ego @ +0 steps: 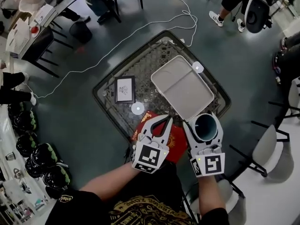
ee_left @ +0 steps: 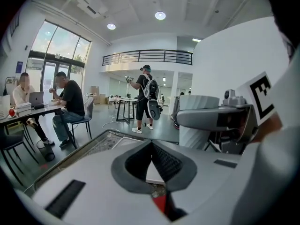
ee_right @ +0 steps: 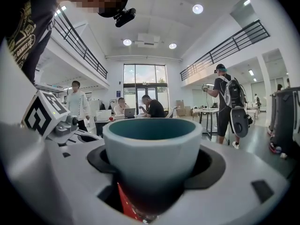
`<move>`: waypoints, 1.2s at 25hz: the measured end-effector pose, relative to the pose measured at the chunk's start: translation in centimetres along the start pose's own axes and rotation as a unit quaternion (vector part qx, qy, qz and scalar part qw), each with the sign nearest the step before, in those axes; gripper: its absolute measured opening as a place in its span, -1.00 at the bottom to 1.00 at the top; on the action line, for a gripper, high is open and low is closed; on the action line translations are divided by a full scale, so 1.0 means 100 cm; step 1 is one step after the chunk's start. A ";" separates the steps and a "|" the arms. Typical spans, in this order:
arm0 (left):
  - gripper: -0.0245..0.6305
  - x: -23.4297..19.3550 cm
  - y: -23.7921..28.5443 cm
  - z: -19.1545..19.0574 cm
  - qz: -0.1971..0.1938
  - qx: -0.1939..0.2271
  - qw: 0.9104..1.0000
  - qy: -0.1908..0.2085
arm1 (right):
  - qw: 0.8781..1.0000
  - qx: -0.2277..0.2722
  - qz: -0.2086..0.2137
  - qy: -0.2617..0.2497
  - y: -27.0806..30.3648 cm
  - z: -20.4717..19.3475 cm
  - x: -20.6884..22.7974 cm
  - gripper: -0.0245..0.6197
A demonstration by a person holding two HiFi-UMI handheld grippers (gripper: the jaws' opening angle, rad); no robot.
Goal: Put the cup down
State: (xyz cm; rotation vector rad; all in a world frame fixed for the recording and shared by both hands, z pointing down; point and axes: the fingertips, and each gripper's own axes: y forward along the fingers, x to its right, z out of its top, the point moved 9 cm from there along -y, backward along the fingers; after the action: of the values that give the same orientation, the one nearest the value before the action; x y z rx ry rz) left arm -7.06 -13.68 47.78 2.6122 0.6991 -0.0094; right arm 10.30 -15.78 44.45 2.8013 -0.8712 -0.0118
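Right gripper view shows the teal cup (ee_right: 152, 158) standing upright, clamped between the jaws of the right tool (ee_right: 152, 182). Seen from the head view, it is at the near corner of the grey tray (ego: 180, 86) on the glass bench (ego: 145, 62). Just beside it, the left tool (ego: 165, 121) has its jaws together on nothing, above a red packet (ego: 177, 142).

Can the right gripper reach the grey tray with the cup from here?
Probably yes: the right gripper, shut on the teal-lined grey cup, is at the near corner of the shallow grey rectangular tray, with nothing between.
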 end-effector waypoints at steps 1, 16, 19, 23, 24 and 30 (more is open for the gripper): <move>-0.92 0.000 0.004 -0.002 0.002 -0.003 1.000 0.000 | 1.000 0.000 0.001 0.001 0.003 -0.004 0.003 0.23; -0.92 -0.005 0.067 -0.027 0.031 -0.050 0.998 0.008 | 1.000 -0.012 0.016 0.004 0.048 -0.065 0.044 0.23; -0.92 -0.007 0.074 -0.031 0.034 -0.057 0.998 0.008 | 1.000 -0.015 0.015 0.005 0.057 -0.076 0.051 0.23; -0.92 -0.012 0.079 -0.039 0.041 -0.070 0.997 0.008 | 1.000 -0.018 0.020 0.000 0.068 -0.092 0.056 0.23; -0.92 -0.014 0.080 -0.041 0.043 -0.072 0.996 0.008 | 1.000 -0.019 0.021 -0.002 0.072 -0.096 0.057 0.23; -0.92 -0.023 0.088 -0.049 0.052 -0.082 0.995 0.007 | 0.998 -0.051 0.028 -0.006 0.087 -0.126 0.062 0.23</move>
State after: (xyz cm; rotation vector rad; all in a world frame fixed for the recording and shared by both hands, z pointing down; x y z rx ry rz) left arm -5.37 -19.60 56.07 2.4901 0.5433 0.0928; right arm 11.41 -23.81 58.82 2.6842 -0.9255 -0.0640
